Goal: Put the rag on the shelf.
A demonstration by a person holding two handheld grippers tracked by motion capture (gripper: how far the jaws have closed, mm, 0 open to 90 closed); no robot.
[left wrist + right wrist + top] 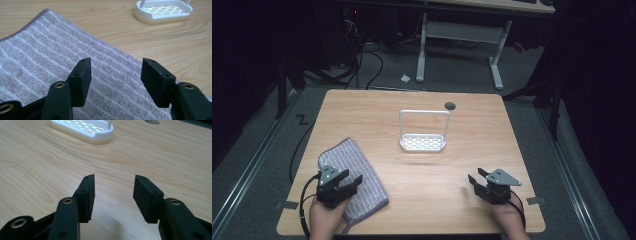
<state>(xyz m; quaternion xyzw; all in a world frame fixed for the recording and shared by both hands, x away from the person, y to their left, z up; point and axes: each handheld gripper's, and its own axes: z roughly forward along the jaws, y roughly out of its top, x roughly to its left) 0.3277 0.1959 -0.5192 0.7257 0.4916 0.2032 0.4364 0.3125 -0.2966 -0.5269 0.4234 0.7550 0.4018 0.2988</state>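
Both hands rest at the near edge of the worktop (412, 170). The left tool (349, 184), jaws apart, hovers over the striped cloth (354, 172) at near left. The right tool (476, 177), jaws apart and empty, sits at near right above bare wood; a white rack (423, 142) stands mid-worktop.

Dim room w/ grey carpet floor (452, 75), white-legged desk (462, 35) behind the wooden table (412, 165), cables (362, 60) at back.

The table (377, 110) is smooth, light wood with wavy grain. The cloth (45, 57) is soft and fuzzy, purple-grey with thin white stripes. The little rack (423, 142) looks like smooth, shiny white plastic with slots in it.
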